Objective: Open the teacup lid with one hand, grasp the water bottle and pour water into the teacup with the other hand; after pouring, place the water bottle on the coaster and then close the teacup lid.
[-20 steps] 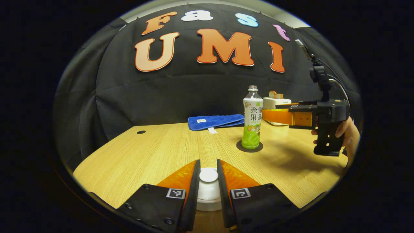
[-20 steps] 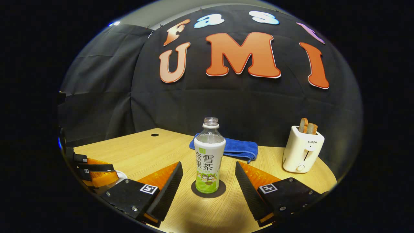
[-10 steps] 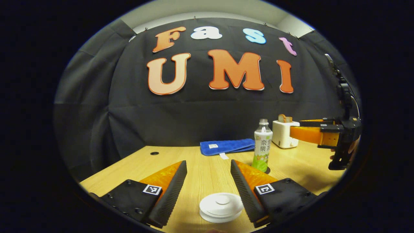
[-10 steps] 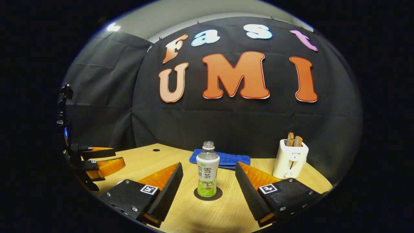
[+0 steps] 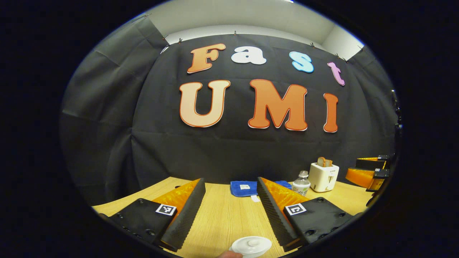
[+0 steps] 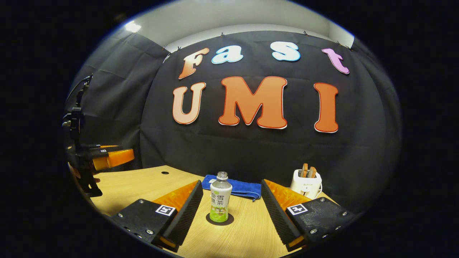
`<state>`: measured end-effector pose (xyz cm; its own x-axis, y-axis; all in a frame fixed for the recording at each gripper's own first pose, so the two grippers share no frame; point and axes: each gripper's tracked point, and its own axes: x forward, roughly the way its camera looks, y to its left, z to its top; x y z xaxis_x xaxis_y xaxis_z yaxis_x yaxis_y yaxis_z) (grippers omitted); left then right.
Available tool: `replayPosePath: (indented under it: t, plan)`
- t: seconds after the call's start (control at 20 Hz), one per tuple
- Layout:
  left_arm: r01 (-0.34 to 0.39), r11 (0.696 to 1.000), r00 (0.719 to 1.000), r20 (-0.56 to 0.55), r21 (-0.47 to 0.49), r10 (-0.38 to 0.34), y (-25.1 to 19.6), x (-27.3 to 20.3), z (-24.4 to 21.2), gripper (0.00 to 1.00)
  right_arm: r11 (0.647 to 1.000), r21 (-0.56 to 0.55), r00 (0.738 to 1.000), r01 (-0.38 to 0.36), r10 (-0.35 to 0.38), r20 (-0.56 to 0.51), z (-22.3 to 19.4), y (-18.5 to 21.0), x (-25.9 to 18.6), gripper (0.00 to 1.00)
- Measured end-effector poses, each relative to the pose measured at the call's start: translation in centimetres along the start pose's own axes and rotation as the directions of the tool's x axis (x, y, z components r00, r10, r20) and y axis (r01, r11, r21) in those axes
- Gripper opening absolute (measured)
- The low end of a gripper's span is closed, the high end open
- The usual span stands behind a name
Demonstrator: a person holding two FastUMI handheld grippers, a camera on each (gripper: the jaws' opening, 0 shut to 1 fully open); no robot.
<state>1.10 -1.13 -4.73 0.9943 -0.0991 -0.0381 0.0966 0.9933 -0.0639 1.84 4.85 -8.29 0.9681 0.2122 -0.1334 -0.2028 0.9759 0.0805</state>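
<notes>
Table (image 6: 150,181): light wood, bearing everything below.
Towel (image 6: 236,187): blue, folded, at the far edge behind the bottle.
Toaster (image 6: 304,183): white, slices in its slots, far right.
Left gripper (image 5: 229,211): jaws wide apart, holding nothing, raised above the table.
Right gripper (image 6: 231,211): jaws wide apart, holding nothing, bottle well beyond the tips.
Water bottle (image 6: 220,197): upright, uncapped, standing on the coaster.
Teacup lid (image 5: 251,245): white, knobbed, seated on the cup, low between left fingers.
Coaster (image 6: 229,219): dark, round, under the bottle.
</notes>
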Motion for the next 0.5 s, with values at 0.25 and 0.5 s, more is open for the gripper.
replayPosePath:
  t: [0.25,0.5]
  plan:
    - [-0.007,1.0,0.999,0.053,0.019,0.006,-1.6,-0.1,2.7,0.96,1.0,-0.01,0.999,0.02,-0.02,0.032,1.2,0.9,-0.5,0.98]
    - [0.001,1.0,0.998,0.07,0.002,-0.001,-2.0,-0.8,3.0,0.96,0.999,0.018,0.998,0.041,-0.042,0.047,1.8,0.7,-0.6,0.98]
